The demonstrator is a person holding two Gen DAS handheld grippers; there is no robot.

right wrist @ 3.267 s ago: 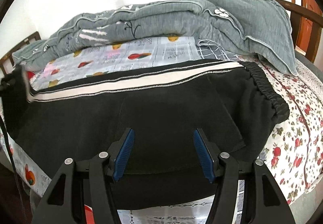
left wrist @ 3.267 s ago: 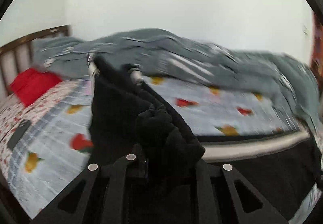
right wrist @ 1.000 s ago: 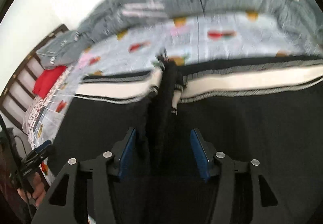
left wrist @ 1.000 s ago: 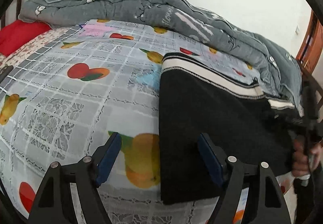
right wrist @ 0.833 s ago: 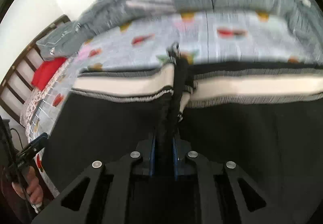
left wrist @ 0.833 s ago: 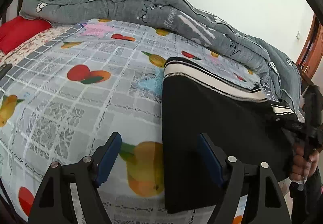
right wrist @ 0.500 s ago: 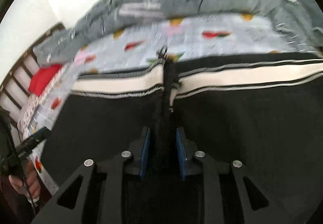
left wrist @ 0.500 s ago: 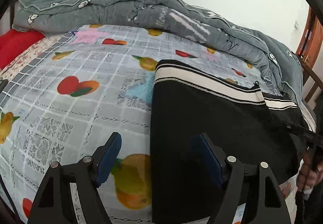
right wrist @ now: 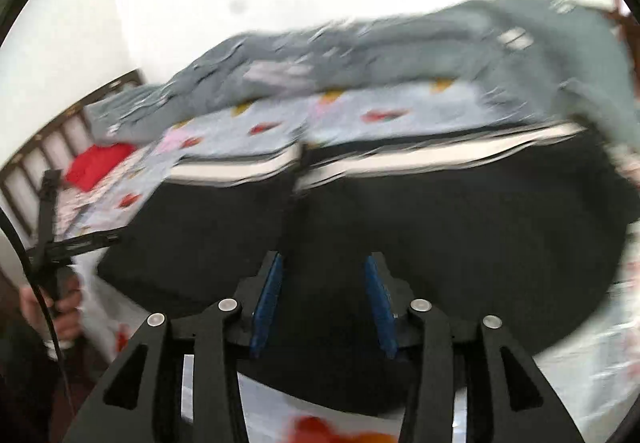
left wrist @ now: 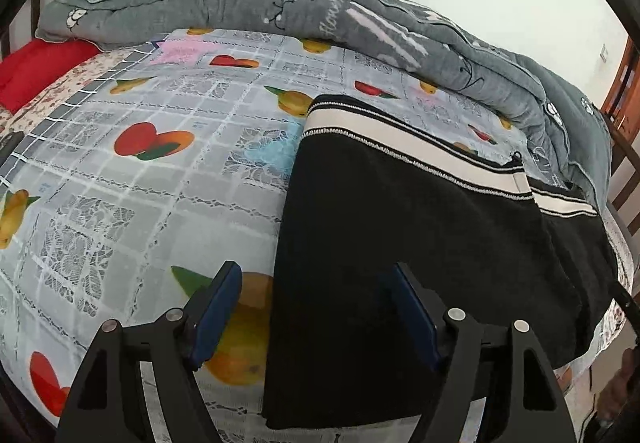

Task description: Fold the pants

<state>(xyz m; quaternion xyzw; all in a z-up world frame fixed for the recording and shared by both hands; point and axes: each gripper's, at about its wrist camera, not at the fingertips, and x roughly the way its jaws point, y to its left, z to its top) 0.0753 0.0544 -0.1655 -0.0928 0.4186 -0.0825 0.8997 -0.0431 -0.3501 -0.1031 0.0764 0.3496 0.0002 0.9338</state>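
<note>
The black pants (left wrist: 400, 223) with a white side stripe lie folded flat on the fruit-print bed sheet (left wrist: 140, 171). My left gripper (left wrist: 316, 307) is open above their left edge near the front, its pads (left wrist: 216, 307) clear of the cloth. In the blurred right wrist view, my right gripper (right wrist: 324, 283) hovers over the pants (right wrist: 460, 235) near the bed's front edge. Its jaws are opening and nothing is pinched between the blue pads (right wrist: 268, 299). The left gripper (right wrist: 52, 239) shows at the far left in a hand (right wrist: 64, 307).
A grey quilt (left wrist: 360, 23) is heaped along the far side of the bed. A red pillow (left wrist: 36, 67) lies by the wooden headboard (right wrist: 48, 139) at the left. A wooden door (left wrist: 624, 83) stands at the far right.
The right gripper let go of the pinched fold of pants, pulled back toward the near edge and opened its jaws. The pants now lie flat. The left gripper barely moved.
</note>
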